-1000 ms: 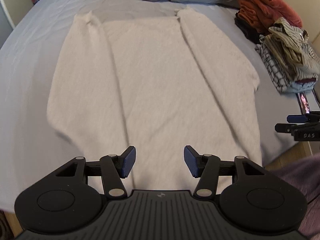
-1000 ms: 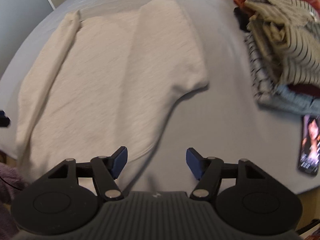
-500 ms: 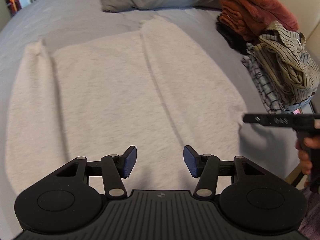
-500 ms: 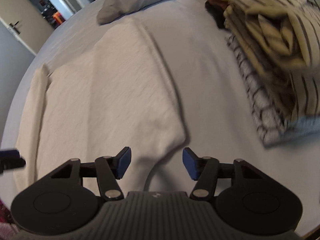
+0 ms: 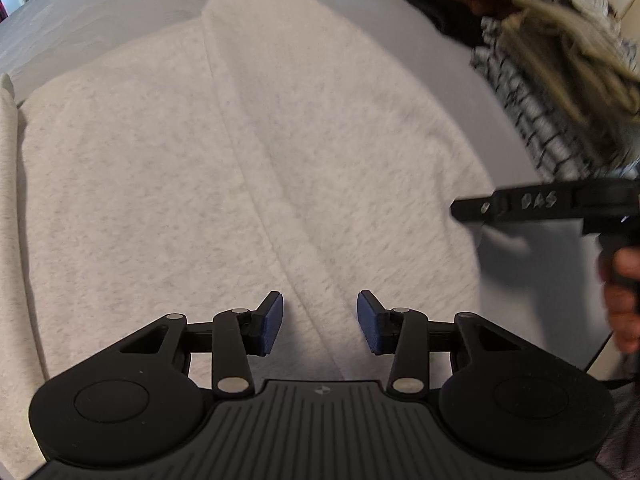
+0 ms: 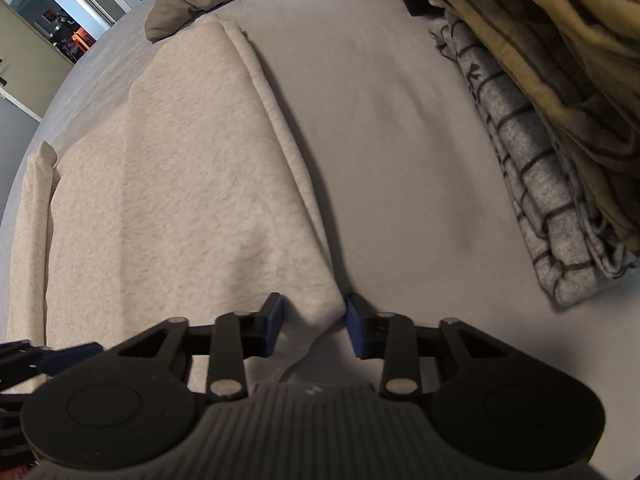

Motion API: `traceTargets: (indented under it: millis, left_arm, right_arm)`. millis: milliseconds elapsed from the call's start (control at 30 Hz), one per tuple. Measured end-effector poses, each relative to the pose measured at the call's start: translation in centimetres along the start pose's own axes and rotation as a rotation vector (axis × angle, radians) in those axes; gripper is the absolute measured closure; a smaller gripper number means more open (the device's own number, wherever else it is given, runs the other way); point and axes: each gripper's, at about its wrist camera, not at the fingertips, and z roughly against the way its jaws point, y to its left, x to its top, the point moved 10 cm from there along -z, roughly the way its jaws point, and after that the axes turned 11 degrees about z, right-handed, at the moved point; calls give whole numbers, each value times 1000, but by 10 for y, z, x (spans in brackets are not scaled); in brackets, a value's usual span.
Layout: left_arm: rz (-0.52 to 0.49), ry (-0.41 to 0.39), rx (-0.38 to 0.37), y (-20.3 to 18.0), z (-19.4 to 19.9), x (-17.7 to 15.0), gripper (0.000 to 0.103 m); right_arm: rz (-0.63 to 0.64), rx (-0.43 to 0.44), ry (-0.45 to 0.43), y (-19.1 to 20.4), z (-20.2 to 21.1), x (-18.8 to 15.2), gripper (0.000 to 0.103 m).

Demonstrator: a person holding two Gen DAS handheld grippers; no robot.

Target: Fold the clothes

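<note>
Two views: left wrist first, then right wrist.
Left view, sweater: cream sweater (image 5: 168, 184) lies flat on the grey bed (image 5: 404, 40), with a lengthwise fold ridge running down toward the camera.
Left view, left gripper: left gripper (image 5: 320, 322) hangs over the sweater's near part, jaws apart and just closing, the ridge between them but not pinched.
Left view, right gripper: right gripper (image 5: 472, 210) reaches in from the right edge at the sweater's border, held by a hand (image 5: 622, 292); its jaws are not readable here.
Left view, pile: clothes pile (image 5: 560, 80) sits at the upper right, apart from the sweater.
Right view, right gripper: right gripper (image 6: 314, 326) has just been closing; its pads sit against the sweater's (image 6: 180, 184) near right corner, which bunches between them.
Right view, surroundings: pillow (image 6: 188, 4) beyond the sweater, clothes pile (image 6: 560, 120) to the right on the bed (image 6: 392, 128).
</note>
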Motion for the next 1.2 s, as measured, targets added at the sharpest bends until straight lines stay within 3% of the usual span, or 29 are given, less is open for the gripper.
traceTargets:
  millis: [67,167,400,600,933,1033,1200]
  left_arm:
    - [-7,19,18,0,-8,-4,64]
    - [4,28,20,3,-16,-9,63]
    - [19,26,7,6,-12,-10,63]
    - [45,11,-9,9,-5,-10,63]
    - [255,-160,-110,73,67,21,63]
    - [314,-174,-158,87,74,23,62]
    - [383,-191,-177,102,68,23,61]
  right_arm:
    - [12,-10,-6,3,1,1,80]
    - [38,-27,-18,8,5,2,83]
    - [66,-14,-83,22,25,10,85]
    - [220,12,-182,67,50,19,87]
    - [471,125,-253,155,54,15,88]
    - [543,159,-245,176,48,5,88]
    - [663,169,-209,205,31,-16,88]
